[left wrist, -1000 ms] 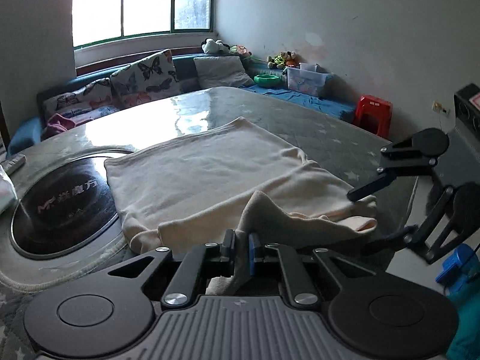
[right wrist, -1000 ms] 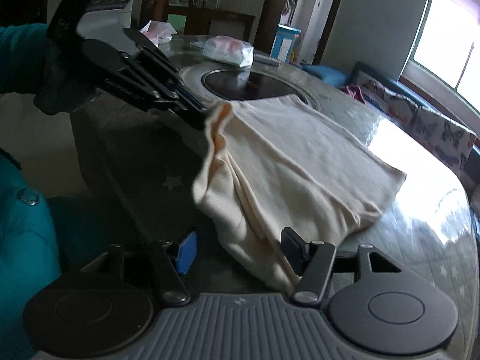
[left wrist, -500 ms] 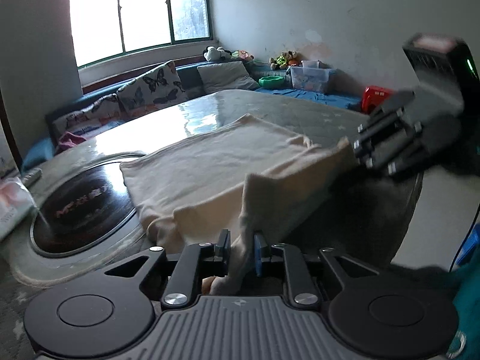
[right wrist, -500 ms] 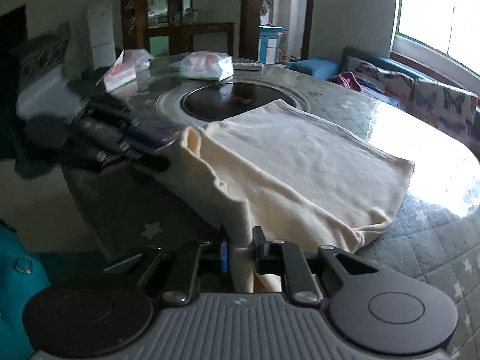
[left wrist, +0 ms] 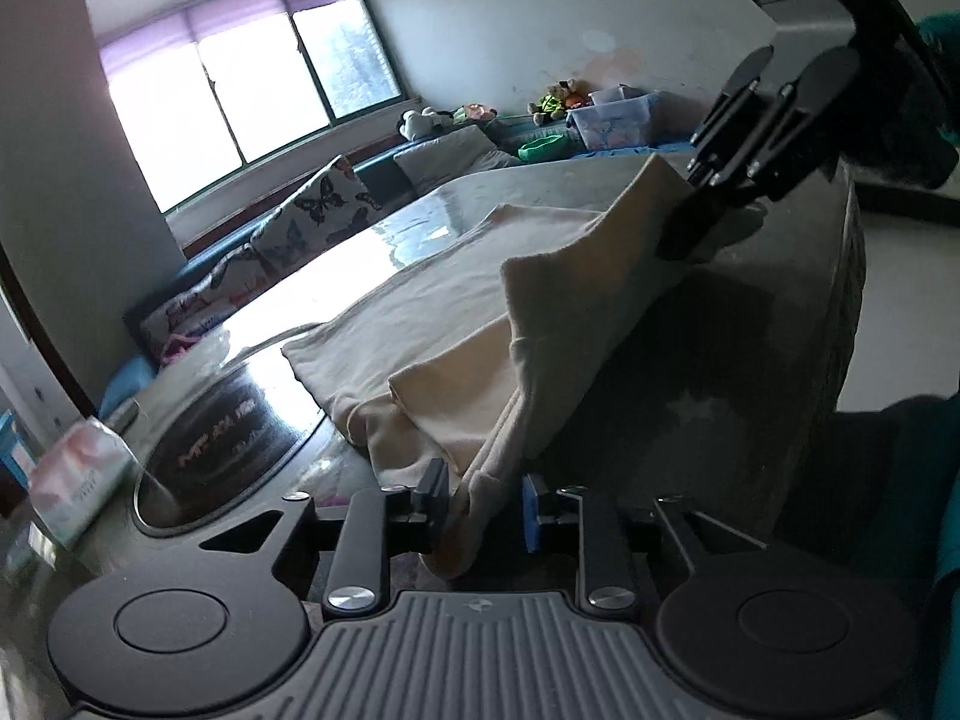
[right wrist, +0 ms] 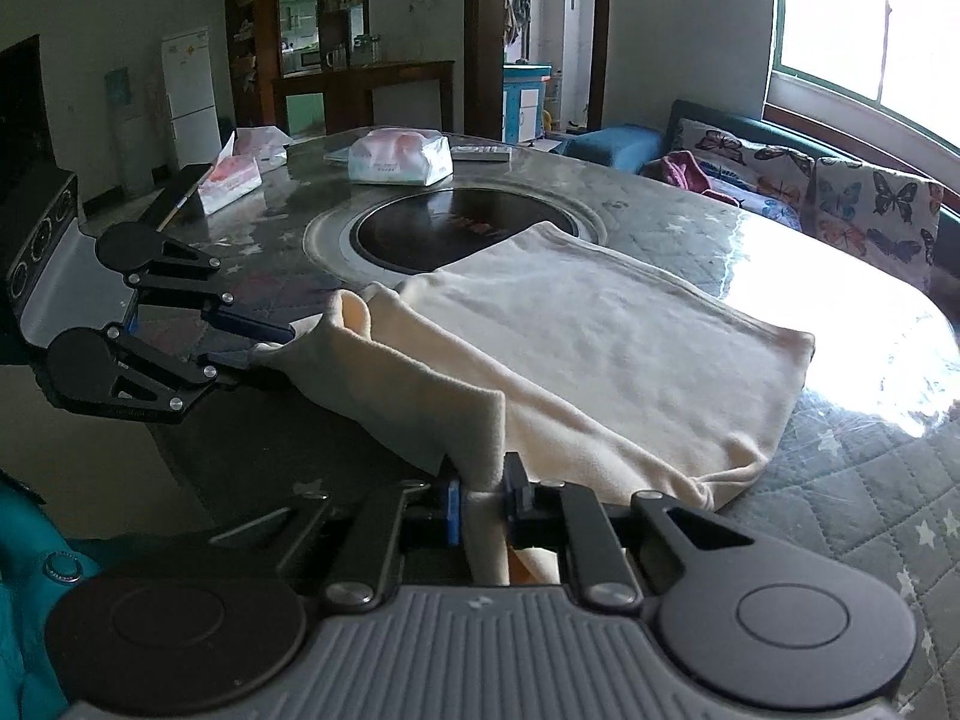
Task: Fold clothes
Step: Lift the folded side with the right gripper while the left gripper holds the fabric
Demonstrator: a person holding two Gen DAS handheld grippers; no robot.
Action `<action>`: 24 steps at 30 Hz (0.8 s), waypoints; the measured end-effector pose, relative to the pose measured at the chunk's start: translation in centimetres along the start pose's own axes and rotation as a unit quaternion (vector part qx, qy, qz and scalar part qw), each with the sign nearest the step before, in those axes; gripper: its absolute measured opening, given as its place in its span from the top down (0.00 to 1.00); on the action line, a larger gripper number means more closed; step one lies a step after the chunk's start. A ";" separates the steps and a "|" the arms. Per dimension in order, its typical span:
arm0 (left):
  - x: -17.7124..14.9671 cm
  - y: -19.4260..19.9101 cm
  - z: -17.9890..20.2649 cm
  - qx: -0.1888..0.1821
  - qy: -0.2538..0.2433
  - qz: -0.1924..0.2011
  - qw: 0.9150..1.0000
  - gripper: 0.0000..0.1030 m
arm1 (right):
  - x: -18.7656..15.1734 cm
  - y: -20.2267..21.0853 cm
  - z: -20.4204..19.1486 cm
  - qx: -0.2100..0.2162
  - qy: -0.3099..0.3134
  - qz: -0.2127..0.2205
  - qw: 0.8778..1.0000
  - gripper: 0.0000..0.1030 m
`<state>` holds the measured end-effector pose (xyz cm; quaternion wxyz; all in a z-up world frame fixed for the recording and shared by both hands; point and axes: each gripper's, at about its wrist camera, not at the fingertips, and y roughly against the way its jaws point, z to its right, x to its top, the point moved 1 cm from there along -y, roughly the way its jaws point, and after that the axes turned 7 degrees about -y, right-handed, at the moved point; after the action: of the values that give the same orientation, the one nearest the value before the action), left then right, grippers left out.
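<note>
A cream garment (left wrist: 432,330) lies partly folded on the round table (left wrist: 798,324). It also shows in the right wrist view (right wrist: 606,324). My left gripper (left wrist: 483,498) is shut on the garment's near edge at the table rim. It appears in the right wrist view (right wrist: 270,354) at the left. My right gripper (right wrist: 483,492) is shut on the same edge further along. It appears in the left wrist view (left wrist: 690,234) at the upper right. The edge between the two grippers is lifted off the table and stretched taut.
A dark round hotplate (right wrist: 462,234) is set in the table's middle. Tissue packs (right wrist: 399,156) and a tissue box (right wrist: 231,177) lie on the far side. A tissue pack (left wrist: 78,474) shows at the left. A sofa with butterfly cushions (right wrist: 840,204) stands under the window.
Both grippers have risen and lifted the garment's near edge off the table. The right gripper, open a second ago, closed on the edge. The edge now hangs stretched between them.
</note>
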<state>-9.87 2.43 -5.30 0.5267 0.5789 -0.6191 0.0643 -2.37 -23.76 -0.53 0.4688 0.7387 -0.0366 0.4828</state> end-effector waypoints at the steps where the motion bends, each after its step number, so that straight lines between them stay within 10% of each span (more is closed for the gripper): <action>1: 0.1 0.1 0.0 -0.001 0.001 0.002 1.000 0.86 | -0.1 0.1 0.0 -0.001 -0.001 0.002 1.000 0.89; 24: 4.1 5.6 -1.7 -0.033 0.087 0.056 0.994 0.90 | 0.3 8.3 -2.0 0.013 0.008 0.027 1.000 0.90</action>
<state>-12.35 2.69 1.41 0.5932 0.5181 -0.6037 0.1234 -7.81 -26.83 5.37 0.4464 0.7395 -0.0469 0.5016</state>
